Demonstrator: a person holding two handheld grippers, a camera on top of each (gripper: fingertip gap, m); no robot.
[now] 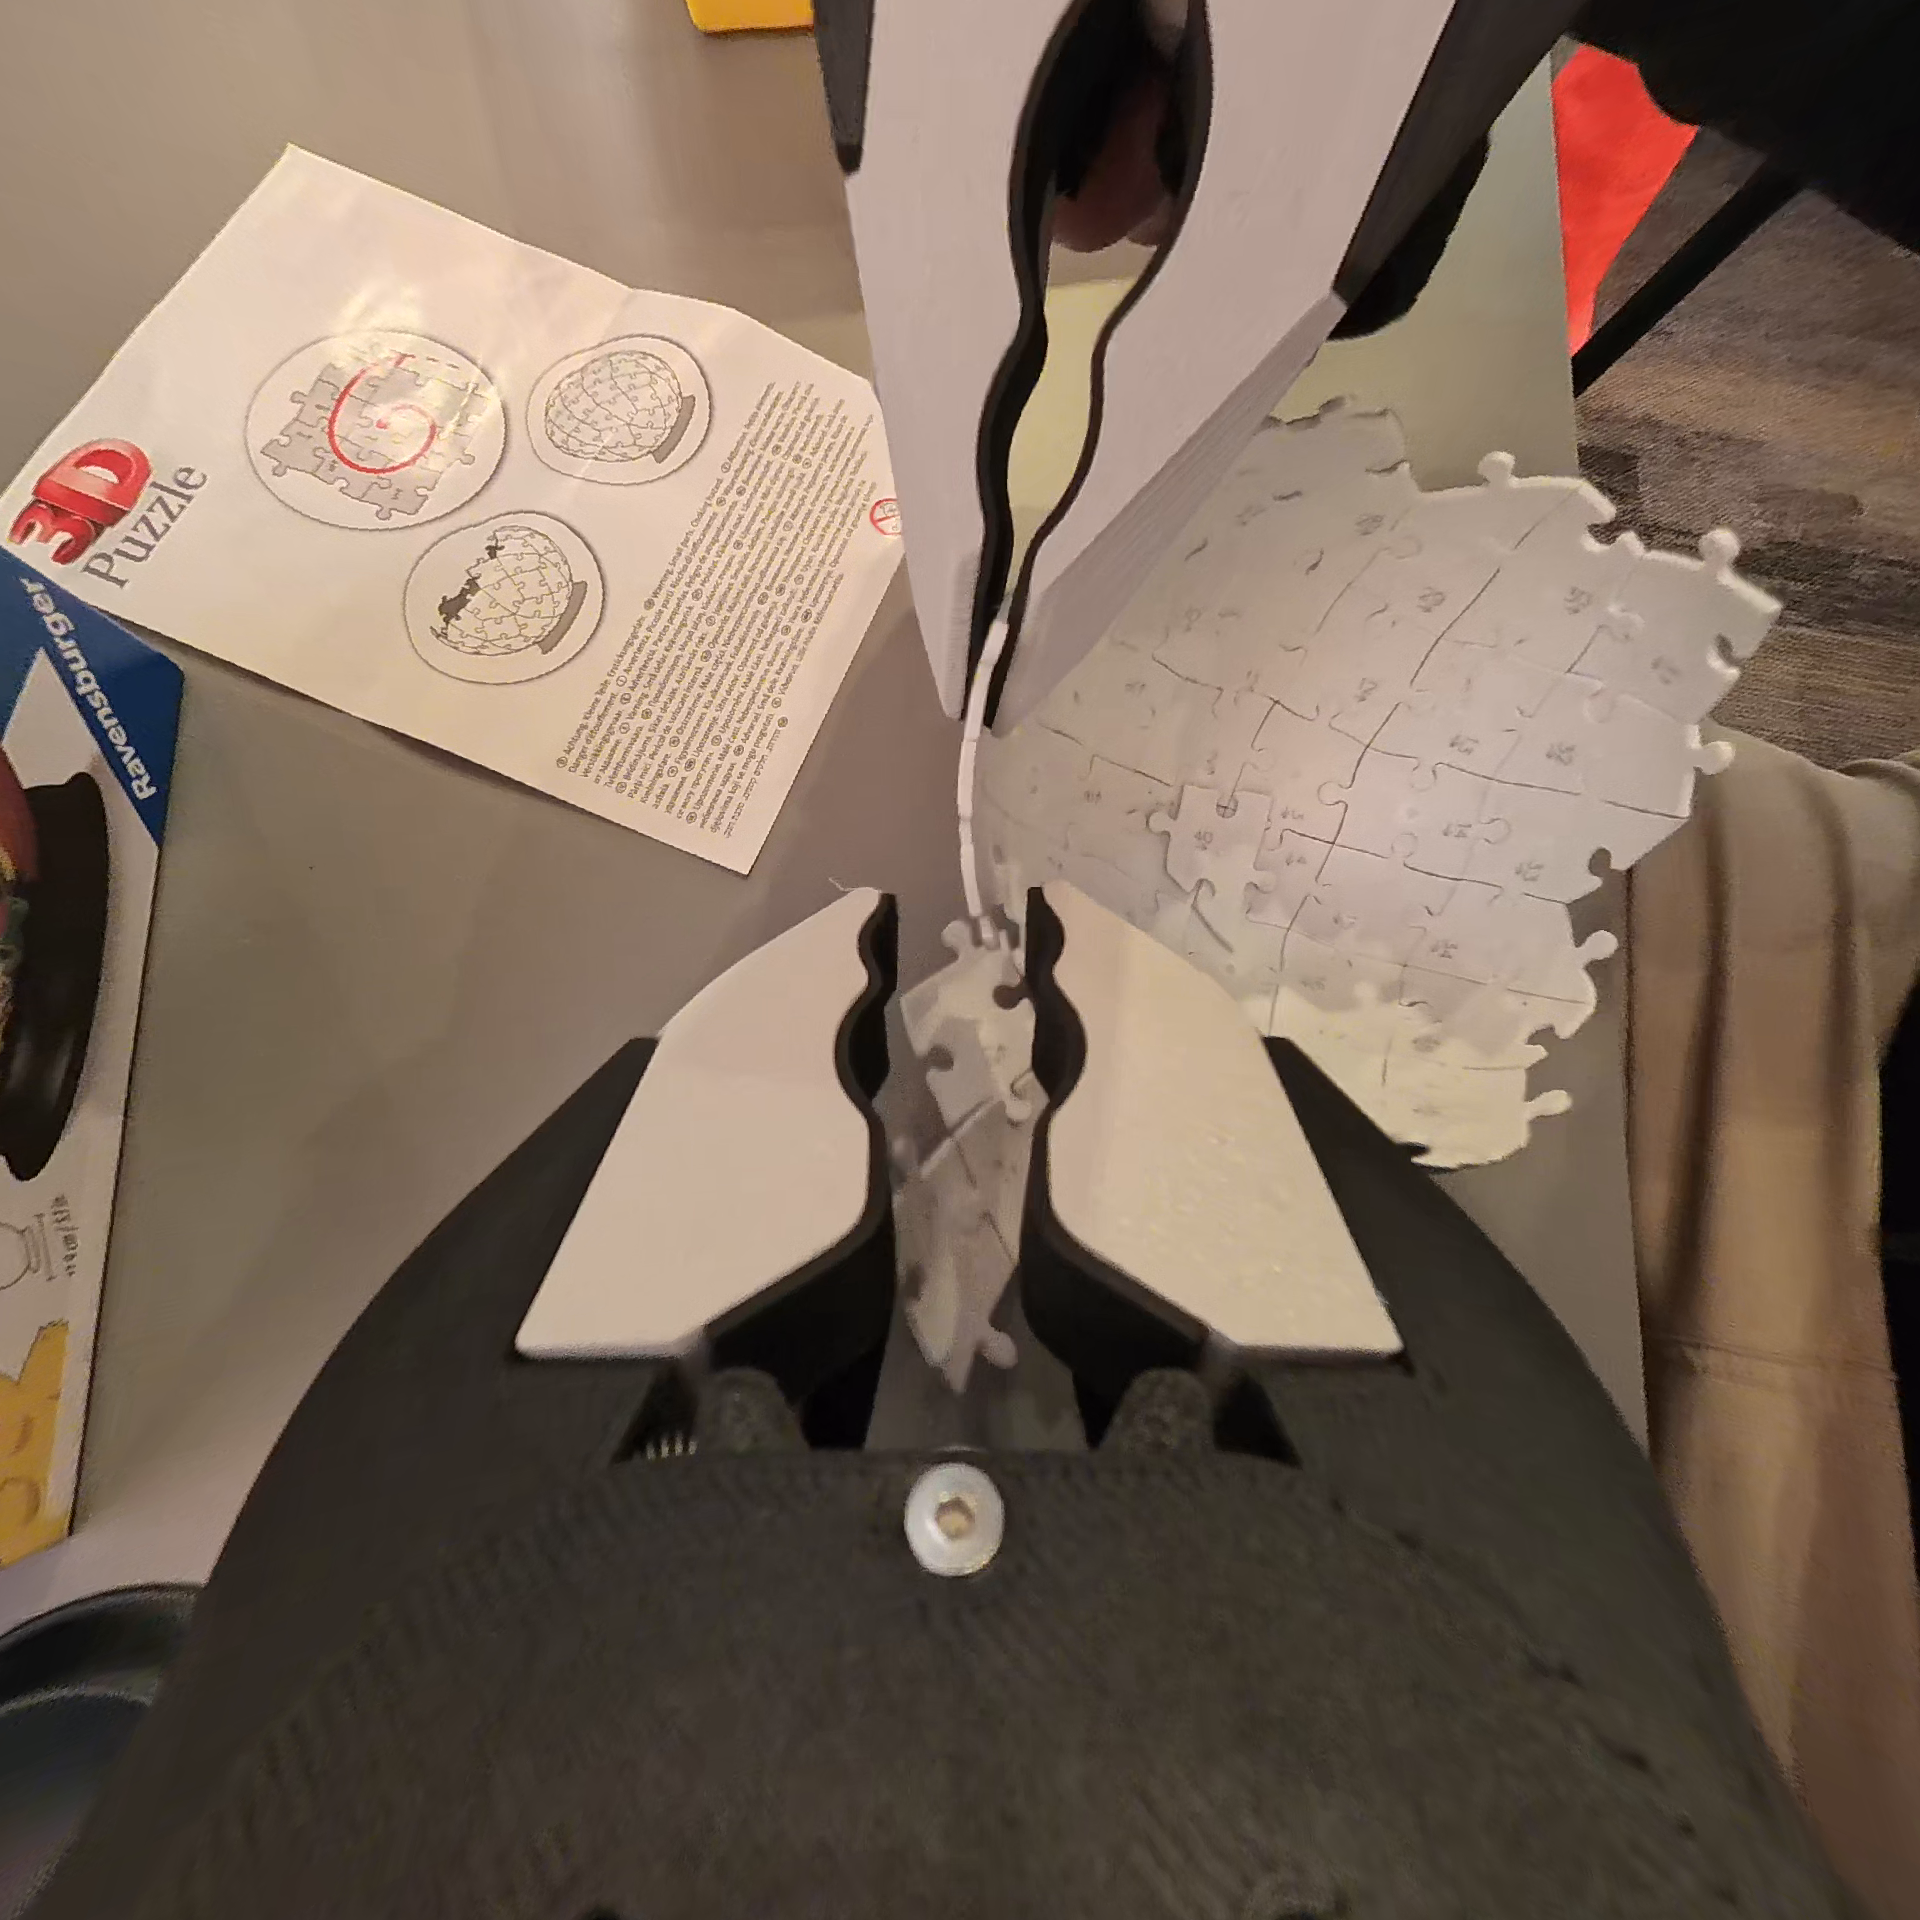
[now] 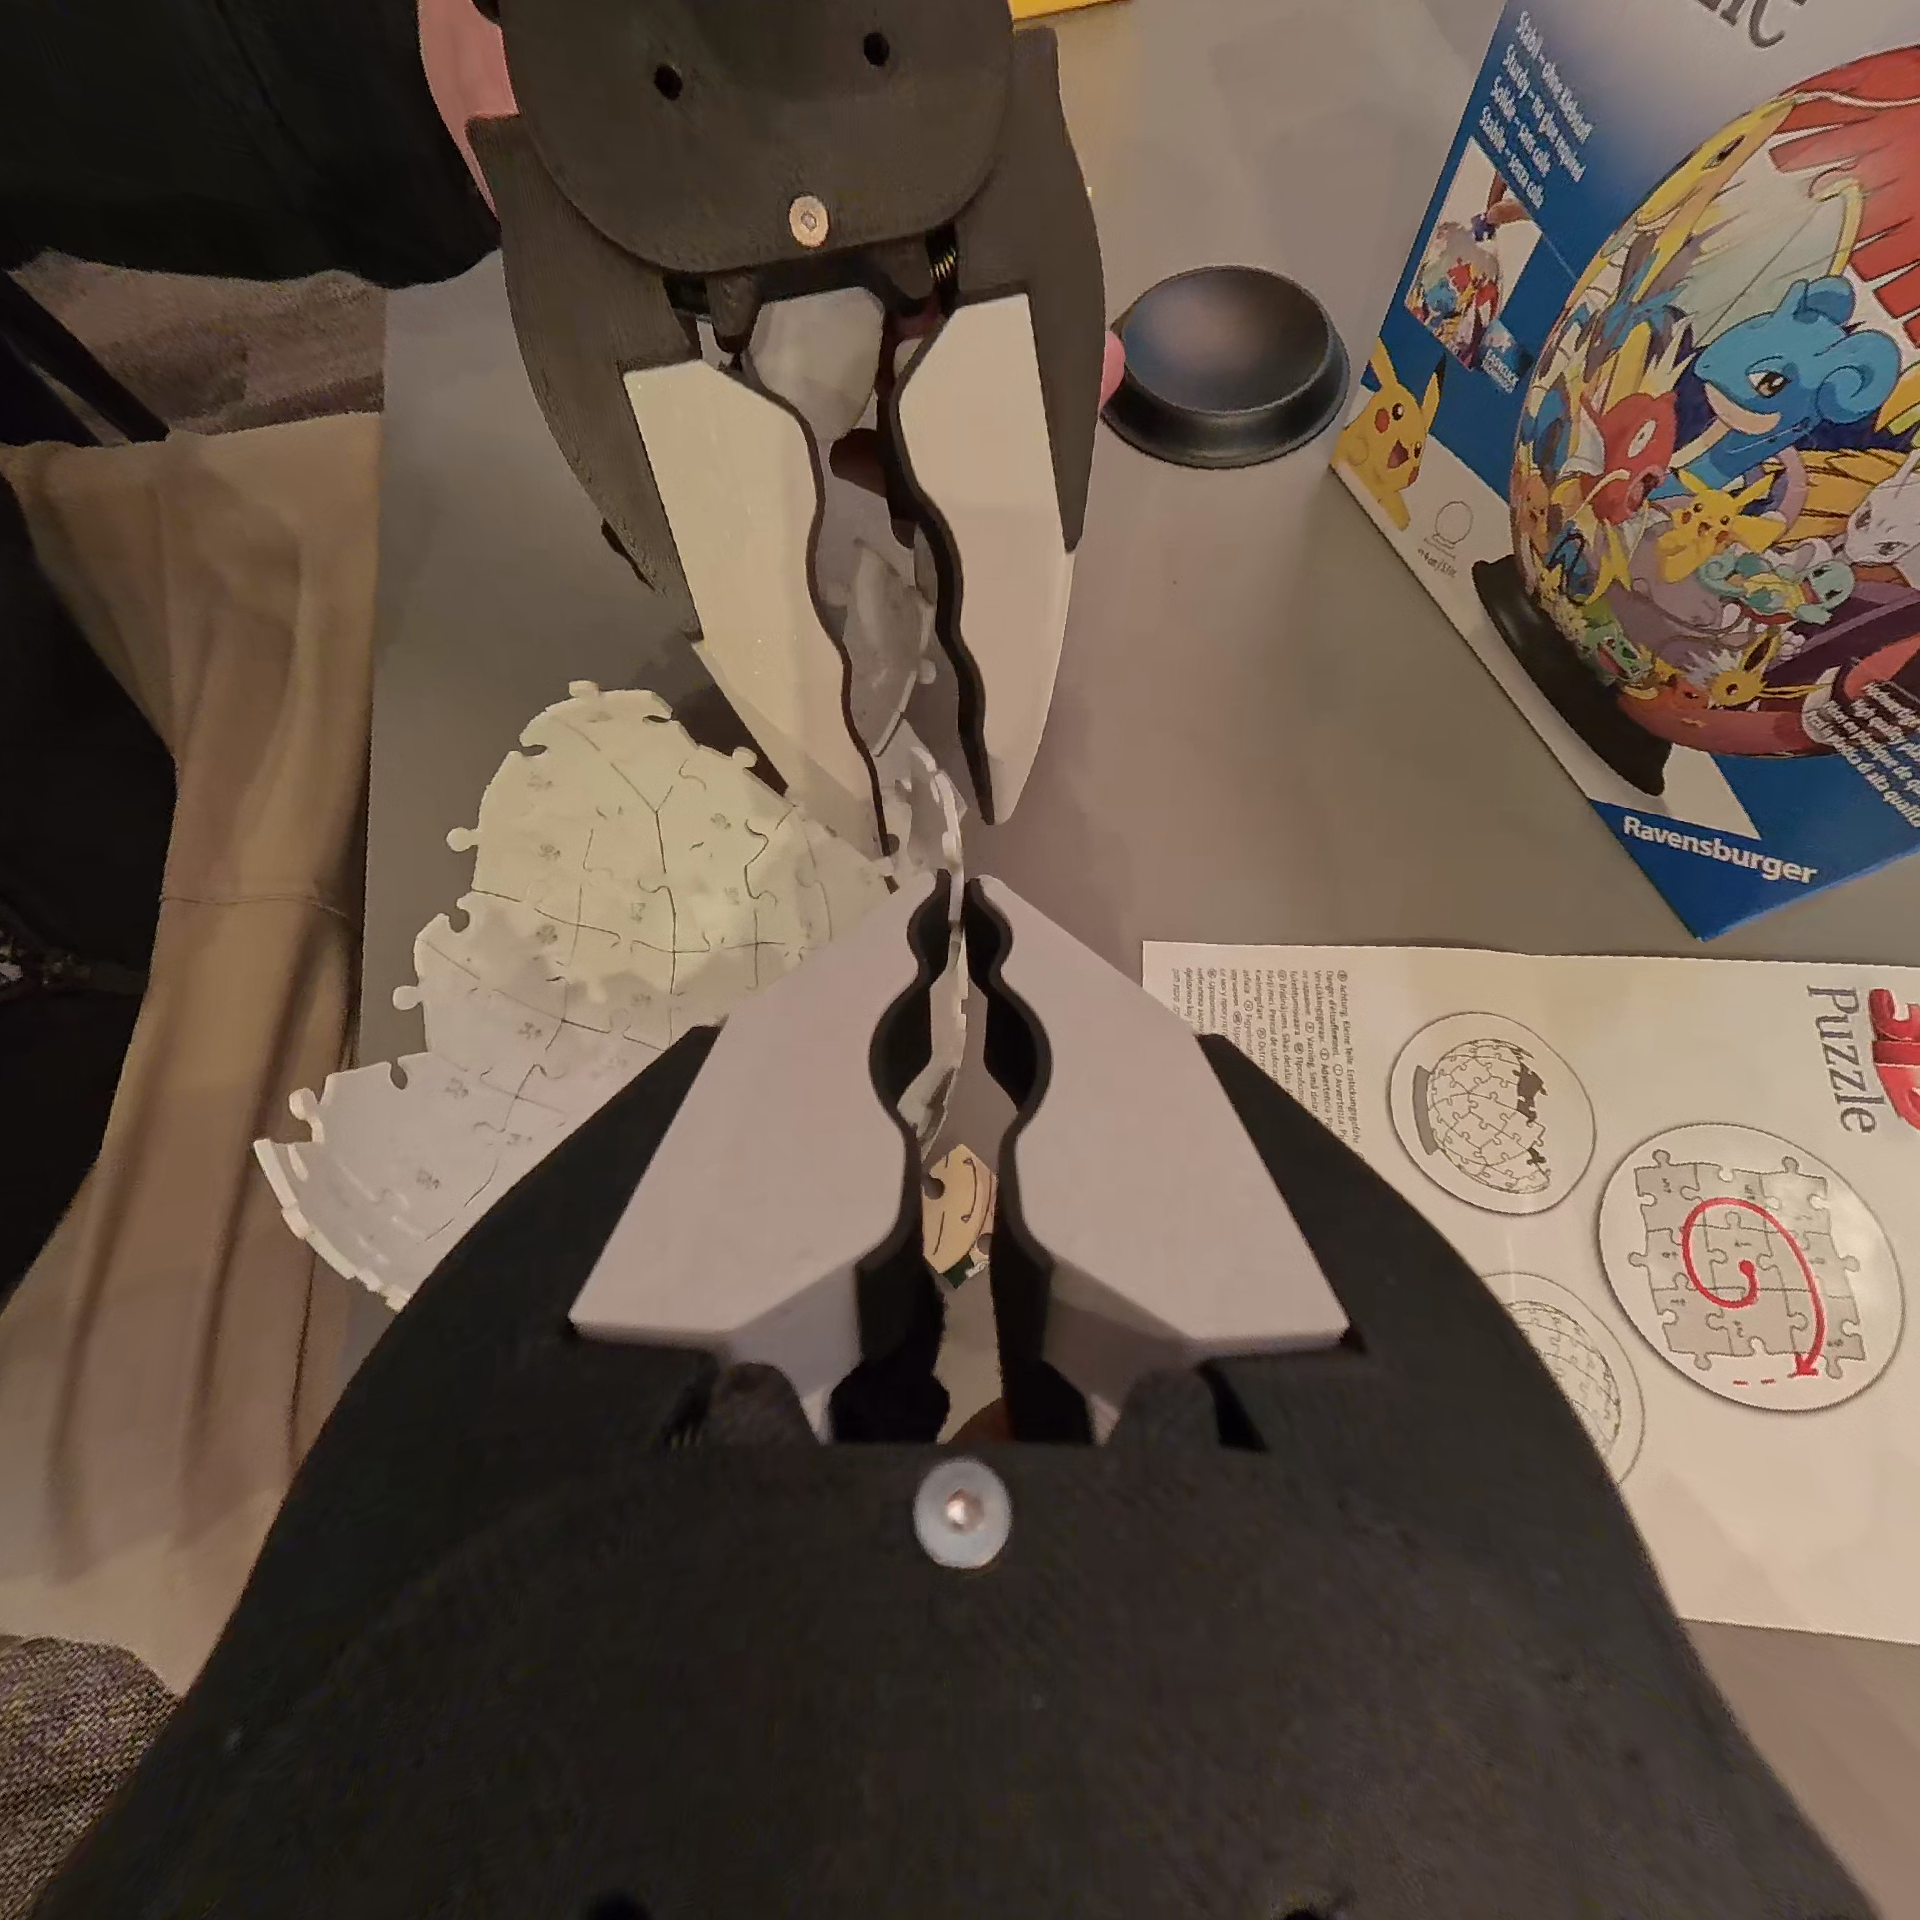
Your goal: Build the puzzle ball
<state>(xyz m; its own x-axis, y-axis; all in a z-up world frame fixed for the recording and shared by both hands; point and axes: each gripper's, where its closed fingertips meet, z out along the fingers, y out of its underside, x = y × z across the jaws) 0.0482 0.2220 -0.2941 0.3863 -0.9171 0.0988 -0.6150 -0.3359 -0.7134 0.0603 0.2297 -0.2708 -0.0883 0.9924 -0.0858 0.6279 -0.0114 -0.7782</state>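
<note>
Both grippers met tip to tip above the table [image 1: 416, 987]. Left gripper [image 1: 961, 935] pinched a small strip [image 1: 966, 1143] of joined pieces; right gripper [image 2: 954, 894] pinched the shell [image 2: 582, 935] by its rim, hollow side visible. Probably held so to align tabs for joining. Stand [image 2: 1226, 364] sat unused near box [image 2: 1662, 727].

**Where everything sits around the two grippers**

We see the left gripper [image 1: 961, 914] and the right gripper [image 2: 956, 883] facing each other tip to tip above the table [image 1: 416, 987], a strip of pieces [image 1: 961, 1122] between the left one's fingers. In the left wrist view, the curved puzzle shell [image 1: 1455, 810] hangs right of both, over the table edge. The instruction sheet [image 1: 499, 540] lies on the table to the left, with the box [image 1: 73, 1039] farther left. In the right wrist view, the stand [image 2: 1226, 364] sits behind the sheet, left of the box.
</note>
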